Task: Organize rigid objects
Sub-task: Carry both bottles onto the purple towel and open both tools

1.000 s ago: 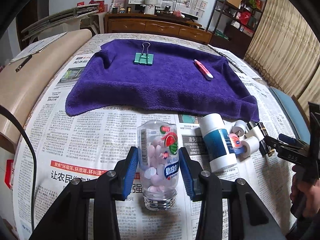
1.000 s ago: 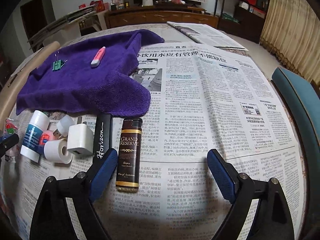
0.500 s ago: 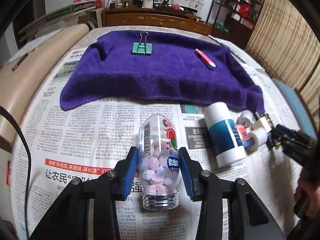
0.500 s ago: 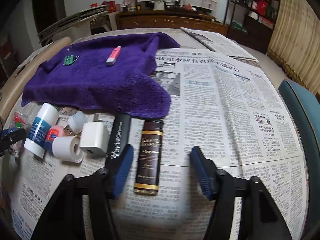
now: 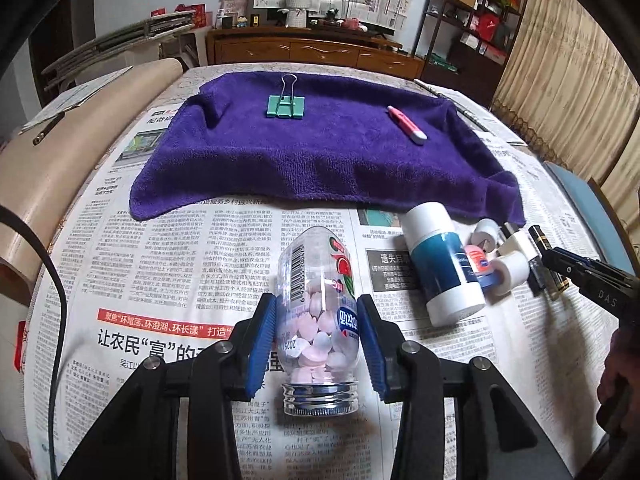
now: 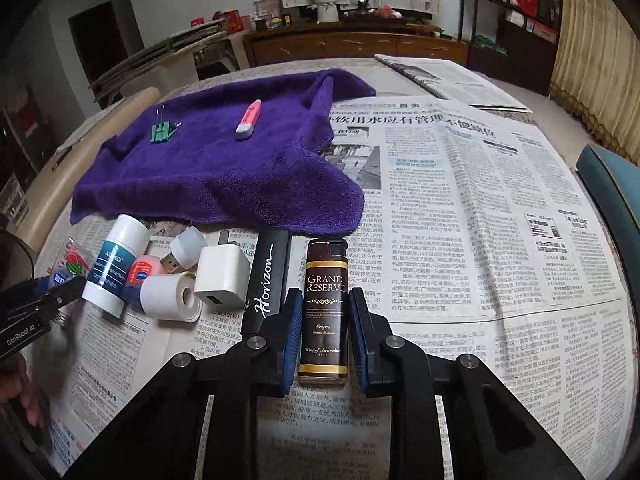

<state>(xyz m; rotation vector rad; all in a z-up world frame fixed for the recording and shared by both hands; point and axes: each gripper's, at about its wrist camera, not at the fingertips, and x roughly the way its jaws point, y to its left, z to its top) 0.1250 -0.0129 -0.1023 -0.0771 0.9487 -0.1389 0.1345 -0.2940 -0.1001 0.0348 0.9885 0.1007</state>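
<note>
Left wrist view: left gripper (image 5: pixel 318 344) clamped on clear candy bottle (image 5: pixel 320 320), threaded mouth toward camera, above newspaper (image 5: pixel 160 264); green binder clip (image 5: pixel 285 105) and pink-white pen (image 5: pixel 407 130) on purple towel (image 5: pixel 320 160).

Right wrist view: right gripper (image 6: pixel 324 336) nearly closed around brown Grand Reserve lighter (image 6: pixel 325 308), pads just beside its sides, contact unclear; black Horizon case (image 6: pixel 267 280) alongside, white charger (image 6: pixel 222 276), tape roll (image 6: pixel 173 296); bare newspaper to the right

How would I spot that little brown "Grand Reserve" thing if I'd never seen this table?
Find the purple towel spread on the newspaper-covered table. Along its near edge lies a row of small items; the Grand Reserve box lies at the row's right end, between the fingers of the right gripper. It is dark brown with gold bands, unlike the plain black Horizon box beside it.
</note>
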